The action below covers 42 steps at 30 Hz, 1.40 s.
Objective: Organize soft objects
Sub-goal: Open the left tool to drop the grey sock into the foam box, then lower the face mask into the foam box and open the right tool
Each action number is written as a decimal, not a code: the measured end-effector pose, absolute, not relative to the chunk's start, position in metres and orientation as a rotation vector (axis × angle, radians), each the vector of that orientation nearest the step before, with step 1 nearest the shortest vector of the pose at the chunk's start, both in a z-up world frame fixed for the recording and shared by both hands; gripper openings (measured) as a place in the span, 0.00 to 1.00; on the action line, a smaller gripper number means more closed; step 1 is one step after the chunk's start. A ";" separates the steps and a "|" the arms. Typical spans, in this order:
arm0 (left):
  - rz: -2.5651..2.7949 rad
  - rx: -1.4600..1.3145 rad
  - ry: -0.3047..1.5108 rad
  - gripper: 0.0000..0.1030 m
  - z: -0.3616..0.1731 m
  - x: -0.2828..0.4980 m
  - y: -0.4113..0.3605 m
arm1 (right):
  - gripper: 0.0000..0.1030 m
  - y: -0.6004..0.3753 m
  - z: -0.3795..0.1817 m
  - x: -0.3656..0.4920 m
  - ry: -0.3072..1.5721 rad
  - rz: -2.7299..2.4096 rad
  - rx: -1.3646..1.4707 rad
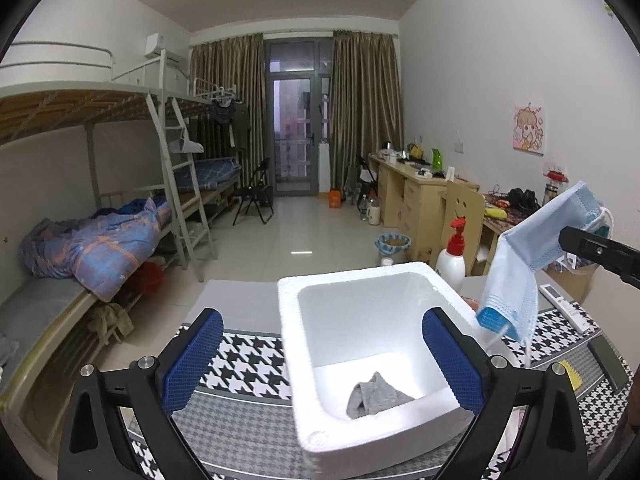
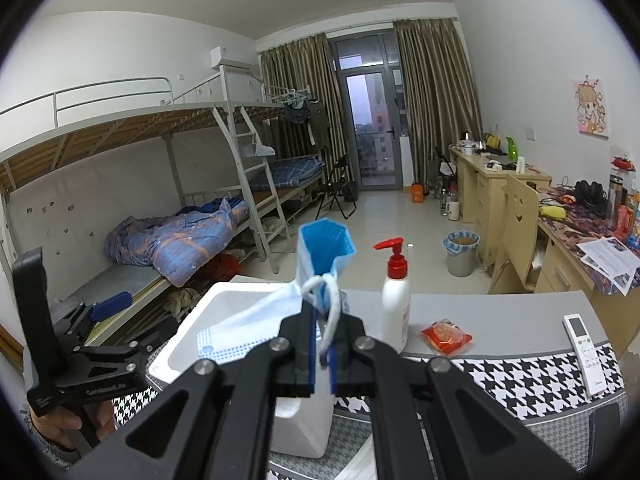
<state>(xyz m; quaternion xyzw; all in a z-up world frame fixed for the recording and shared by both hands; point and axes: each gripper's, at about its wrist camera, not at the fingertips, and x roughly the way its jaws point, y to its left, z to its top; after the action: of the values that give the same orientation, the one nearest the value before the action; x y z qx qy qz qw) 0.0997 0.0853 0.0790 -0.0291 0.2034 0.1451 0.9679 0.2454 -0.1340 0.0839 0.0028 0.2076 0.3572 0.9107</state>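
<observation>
A white foam box (image 1: 304, 360) stands on the table with a grey cloth (image 1: 374, 396) lying inside. My left gripper (image 1: 320, 364) is open and empty, its blue pads straddling the box's left wall. My right gripper (image 2: 322, 344) is shut on a light blue face mask (image 2: 316, 280) and holds it in the air above the box's right side (image 2: 192, 336). The mask (image 1: 528, 256) hangs at the right in the left wrist view, and the box's far end is partly hidden behind it in the right wrist view.
A white pump bottle with a red top (image 2: 396, 300), a red snack packet (image 2: 446, 336) and a white remote (image 2: 584, 352) lie on the table right of the box. A houndstooth cloth (image 1: 248, 360) covers the table front. Bunk beds stand left, desks right.
</observation>
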 end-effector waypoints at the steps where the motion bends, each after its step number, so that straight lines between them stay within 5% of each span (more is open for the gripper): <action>1: 0.298 -0.060 0.407 0.98 0.079 0.097 0.086 | 0.07 -0.133 0.084 0.246 0.429 0.742 0.003; 42: 0.338 -0.100 0.405 0.99 0.067 0.072 0.103 | 0.09 -0.042 0.045 0.250 0.594 0.845 -0.222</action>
<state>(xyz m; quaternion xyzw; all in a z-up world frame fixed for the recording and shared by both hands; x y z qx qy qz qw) 0.0722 0.1033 0.0666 -0.0494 0.2002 0.1668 0.9642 0.2496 -0.0422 0.0452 -0.1059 0.2835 0.4030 0.8637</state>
